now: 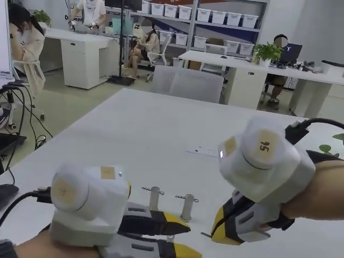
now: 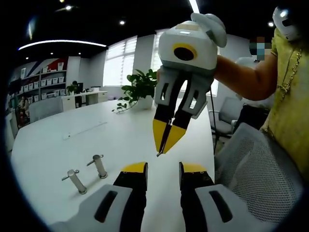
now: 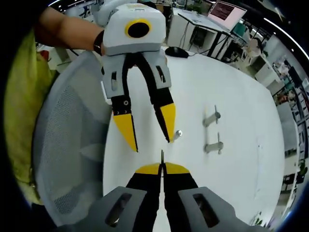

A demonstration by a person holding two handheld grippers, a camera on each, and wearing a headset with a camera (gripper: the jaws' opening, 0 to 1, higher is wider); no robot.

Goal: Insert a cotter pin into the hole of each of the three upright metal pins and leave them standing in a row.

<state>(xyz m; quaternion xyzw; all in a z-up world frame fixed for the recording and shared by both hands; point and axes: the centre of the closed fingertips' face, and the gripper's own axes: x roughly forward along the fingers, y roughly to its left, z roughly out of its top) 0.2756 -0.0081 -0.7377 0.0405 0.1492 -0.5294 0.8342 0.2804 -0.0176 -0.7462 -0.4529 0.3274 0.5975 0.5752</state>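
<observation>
Yellow-tipped and empty, the left gripper (image 1: 185, 240) is hovering low over the near left of the white table (image 1: 161, 123), its jaws standing apart with nothing between them. The left forearm is coming in from the bottom left corner, keeping this gripper roughly level and aiming it to the right. Just beyond its jaws, the first pin (image 1: 154, 198) is standing upright with a cotter pin crossing its top. The second pin (image 1: 186, 208) is standing near it to the right and is fitted the same way, so two of the three look finished. In the right gripper view, a small rounded metal piece (image 3: 177, 133) is showing just beside one left jaw tip. It is probably the third pin, though whether the jaw is touching it cannot be told. Further right, the right gripper (image 1: 215, 234) is pinching the last cotter pin (image 1: 206, 234), its jaws closed tight on it and the thin end poking out past the tips. The right forearm is reaching in from the right edge with the wrist bent, tilting this gripper down and left so the two grippers are facing each other. The step in hand appears to be the third insertion. The next move is likely calling for the left gripper to steady the third pin while the right one lines the thin end up with its hole and pushes it through.
</observation>
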